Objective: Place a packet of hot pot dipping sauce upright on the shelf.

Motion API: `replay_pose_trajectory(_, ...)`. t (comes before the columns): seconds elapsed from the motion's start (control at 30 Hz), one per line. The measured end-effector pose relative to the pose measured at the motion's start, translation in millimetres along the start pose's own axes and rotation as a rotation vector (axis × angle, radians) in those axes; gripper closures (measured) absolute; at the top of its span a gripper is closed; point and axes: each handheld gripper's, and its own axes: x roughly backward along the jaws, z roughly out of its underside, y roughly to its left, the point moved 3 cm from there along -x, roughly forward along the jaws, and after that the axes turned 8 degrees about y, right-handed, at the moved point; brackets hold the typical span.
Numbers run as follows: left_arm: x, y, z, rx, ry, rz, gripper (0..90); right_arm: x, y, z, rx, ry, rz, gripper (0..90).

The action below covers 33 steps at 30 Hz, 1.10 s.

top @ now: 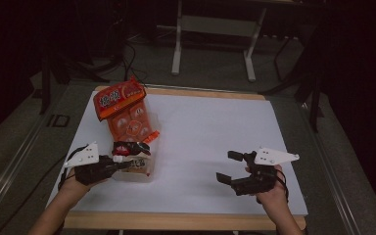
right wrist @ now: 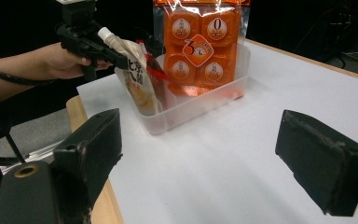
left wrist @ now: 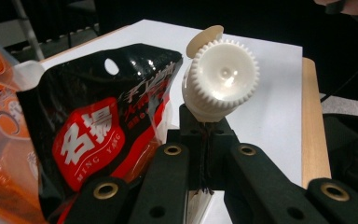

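The left gripper [top: 122,161] was clamped on the neck of a spouted pouch [right wrist: 137,79], just below its white ribbed cap [left wrist: 221,77]. Holding it by the rigid spout appeared deliberate: it kept the soft body hanging free, lower end down inside the clear plastic bin [right wrist: 200,105], so the pouch could be lowered or lifted without crushing it. In the left gripper view the cap sat directly above the closed jaws, facing the camera.

Immediately beside that gripper stood a black-and-red packet [left wrist: 102,130], leaning in the same bin. Its red panel carried white Chinese characters over the legible Latin lettering "MING YANG". Beyond it, farther from the gripper, an orange multi-pack [right wrist: 200,46] stood upright against the bin's far wall; its round seals showed "0" and "3", other print being too small to read. The pouch bore dark Chinese characters, not fully legible.

The right gripper [top: 232,167] stood well apart from the bin over the bare white tabletop [top: 215,132], jaws spread wide and holding nothing. Judged from its position, it was idle, available to steady the bin if needed.
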Motion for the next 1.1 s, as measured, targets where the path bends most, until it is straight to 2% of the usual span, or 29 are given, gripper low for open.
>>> replay_pose_trajectory(0.3,1.9,0.9,-2.8,0.015,-0.003,-0.009,83.1,-0.4,-0.1,0.3,-0.004,0.008,-0.002,14.3)
replay_pose_trajectory(0.4,4.2,2.2,-6.5,0.031,-0.01,-0.025,70.8,0.1,-0.5,0.4,-0.007,0.009,-0.002,14.2)
replay_pose_trajectory(0.43,4.8,2.5,-8.0,0.035,-0.01,-0.03,69.3,0.2,-0.5,0.3,-0.006,0.007,-0.002,14.2)
replay_pose_trajectory(0.5,6.7,1.9,-11.7,0.04,-0.018,-0.031,58.7,0.2,-0.4,0.4,-0.006,0.009,-0.002,14.2)
replay_pose_trajectory(0.57,8.9,0.1,-16.2,0.034,-0.022,-0.032,53.1,0.1,-0.4,0.6,-0.007,0.011,-0.003,14.2)
replay_pose_trajectory(0.63,11.5,-1.5,-21.3,0.045,-0.024,-0.035,42.3,0.1,-0.4,0.7,-0.007,0.012,-0.003,14.3)
replay_pose_trajectory(0.7,13.8,-3.2,-26.4,0.053,-0.037,-0.04,39.2,0.2,-0.3,0.6,-0.007,0.012,-0.003,14.3)
replay_pose_trajectory(0.8,16.6,-6.5,-33.5,0.061,-0.054,-0.039,21.3,-0.1,-0.3,0.4,-0.005,0.011,-0.003,14.2)
replay_pose_trajectory(0.87,17.5,-7.5,-36.3,0.068,-0.062,-0.041,14.9,-0.2,-0.4,0.5,-0.006,0.012,-0.004,14.3)
replay_pose_trajectory(0.9,19.9,-11.0,-43.2,0.076,-0.097,-0.053,14.9,-0.3,-0.5,0.6,-0.007,0.013,-0.004,14.3)
replay_pose_trajectory(0.93,20.6,-12.8,-46.7,0.078,-0.107,-0.065,12.8,-0.6,-0.9,0.8,-0.006,0.013,-0.003,14.3)
replay_pose_trajectory(1.0,21.3,-17.0,-53.7,0.086,-0.126,-0.057,8.9,-0.8,-1.1,1.1,-0.008,0.013,-0.004,14.3)
replay_pose_trajectory(1.1,19.5,-24.7,-62.2,0.074,-0.133,-0.054,5.9,-1.2,-1.0,1.7,-0.01,0.016,-0.004,14.3)
